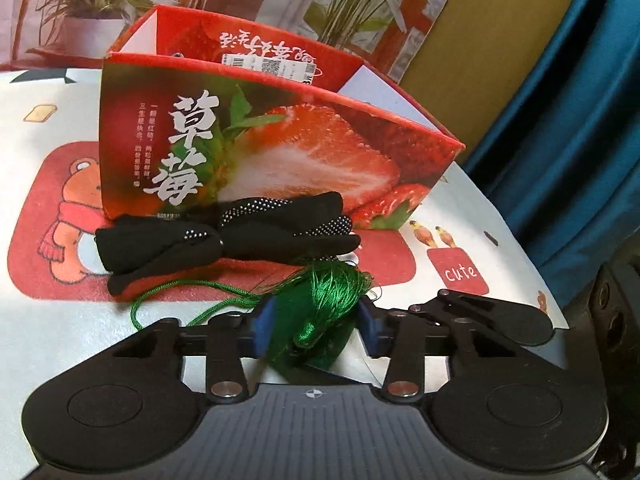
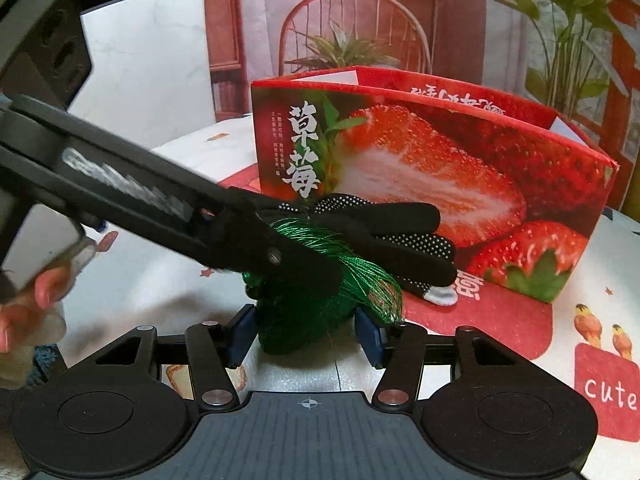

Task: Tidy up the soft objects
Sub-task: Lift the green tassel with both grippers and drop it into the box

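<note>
A green tassel (image 1: 320, 300) lies on the printed mat, its cord trailing to the left. My left gripper (image 1: 316, 316) is shut on it, with a blue pad against each side. In the right wrist view the same tassel (image 2: 316, 304) sits between the pads of my right gripper (image 2: 306, 332), which is open with small gaps beside the tassel. The left gripper's fingers (image 2: 224, 216) cross in from the left over the tassel's top. A black glove (image 1: 228, 236) with dotted grip lies just behind the tassel, against an open red strawberry box (image 1: 280, 132).
A cartoon mat (image 1: 60, 128) covers the table. A blue curtain (image 1: 580, 120) hangs at the right, and a backdrop printed with plants (image 2: 560, 20) stands behind the box. A hand (image 2: 24, 300) holds the left gripper at the left edge.
</note>
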Available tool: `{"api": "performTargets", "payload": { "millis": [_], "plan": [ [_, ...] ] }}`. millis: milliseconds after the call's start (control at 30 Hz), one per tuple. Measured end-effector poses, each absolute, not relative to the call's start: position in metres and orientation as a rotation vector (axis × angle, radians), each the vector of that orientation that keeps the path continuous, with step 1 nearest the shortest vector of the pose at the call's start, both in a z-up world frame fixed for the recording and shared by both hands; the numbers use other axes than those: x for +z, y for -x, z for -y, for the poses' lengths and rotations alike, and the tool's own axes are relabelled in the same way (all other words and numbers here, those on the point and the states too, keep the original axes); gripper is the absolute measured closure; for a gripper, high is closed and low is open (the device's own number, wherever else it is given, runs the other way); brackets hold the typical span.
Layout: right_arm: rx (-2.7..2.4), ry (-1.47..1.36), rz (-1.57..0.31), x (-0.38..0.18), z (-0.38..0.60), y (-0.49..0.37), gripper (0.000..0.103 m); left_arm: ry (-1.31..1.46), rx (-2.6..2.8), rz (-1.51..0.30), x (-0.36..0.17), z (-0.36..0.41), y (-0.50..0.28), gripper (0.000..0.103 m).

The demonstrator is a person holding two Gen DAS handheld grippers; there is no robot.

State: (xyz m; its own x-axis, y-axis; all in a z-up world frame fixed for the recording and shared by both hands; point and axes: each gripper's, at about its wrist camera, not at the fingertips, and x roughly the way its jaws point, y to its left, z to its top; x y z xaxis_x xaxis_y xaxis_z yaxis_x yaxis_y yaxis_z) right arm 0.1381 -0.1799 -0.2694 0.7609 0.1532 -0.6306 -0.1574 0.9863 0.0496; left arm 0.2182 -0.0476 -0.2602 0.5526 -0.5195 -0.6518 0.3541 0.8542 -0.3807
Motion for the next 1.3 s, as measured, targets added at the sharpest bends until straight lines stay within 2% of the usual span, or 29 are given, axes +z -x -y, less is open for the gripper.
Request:
{"api": "performTargets", "payload": {
  "millis": [200,500,800,1033,1300],
  "plan": [
    [0.154,-0.012,-0.630,-0.252,0.183,-0.137,0.053,0.221,-0.536,-0.785,-0.232,0.043,-0.216,0.061],
    [0.162,0.009,-0.450,-0.173,0.199,-0.159,0.052,0.227,-0.525,-0.592,-0.145,0.046,-0.240,0.061],
    [0.123,0.171,-0.297,-0.102,0.215,-0.201,0.052,0.198,-0.539,-0.412,-0.081,0.060,-0.271,0.061],
    [0.087,0.216,-0.265,-0.082,0.245,-0.240,0.052,0.200,-0.556,-0.399,-0.076,0.078,-0.307,0.061],
    [0.062,0.184,-0.360,-0.116,0.285,-0.280,0.052,0.215,-0.579,-0.511,-0.109,0.100,-0.359,0.061]
  ]
}}
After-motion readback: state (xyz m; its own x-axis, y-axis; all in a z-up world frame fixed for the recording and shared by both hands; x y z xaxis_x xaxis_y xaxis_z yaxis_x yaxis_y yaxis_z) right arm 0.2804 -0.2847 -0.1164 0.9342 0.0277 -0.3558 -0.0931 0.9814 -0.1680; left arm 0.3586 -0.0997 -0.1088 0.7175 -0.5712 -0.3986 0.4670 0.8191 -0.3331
